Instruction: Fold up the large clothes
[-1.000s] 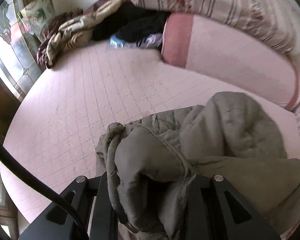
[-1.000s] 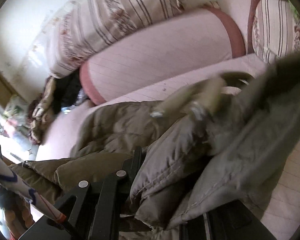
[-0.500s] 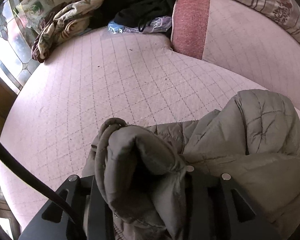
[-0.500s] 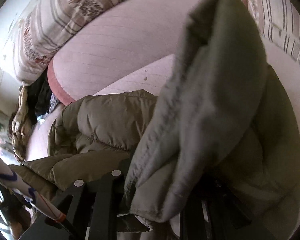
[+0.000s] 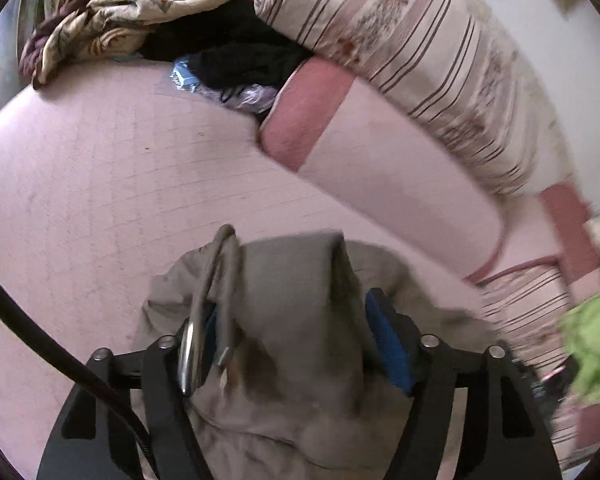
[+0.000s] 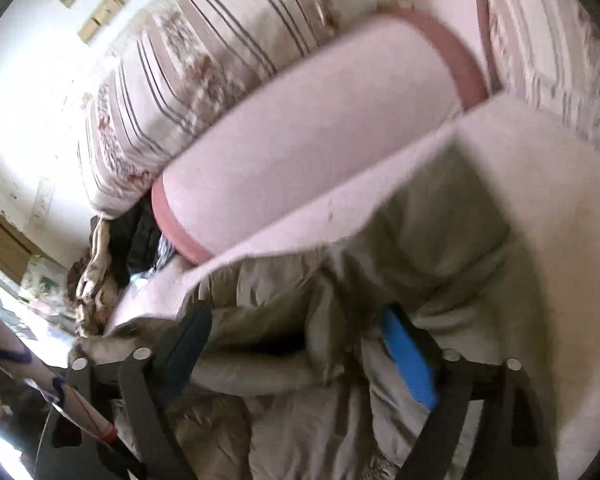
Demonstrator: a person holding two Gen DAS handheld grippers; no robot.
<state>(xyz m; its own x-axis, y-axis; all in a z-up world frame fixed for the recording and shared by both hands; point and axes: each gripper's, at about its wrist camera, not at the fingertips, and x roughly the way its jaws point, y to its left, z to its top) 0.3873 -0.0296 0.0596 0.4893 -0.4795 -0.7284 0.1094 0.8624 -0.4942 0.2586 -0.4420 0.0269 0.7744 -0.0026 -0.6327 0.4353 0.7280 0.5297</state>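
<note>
Both grippers' jaws opening, I release the olive jacket [image 5: 300, 300] on pink bed [image 5: 80, 200] | risk: hem snags left gripper [image 5: 296, 332], undoing fold

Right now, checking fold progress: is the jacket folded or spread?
Folded: the olive jacket lies bunched in doubled layers on the pink bed.
</note>
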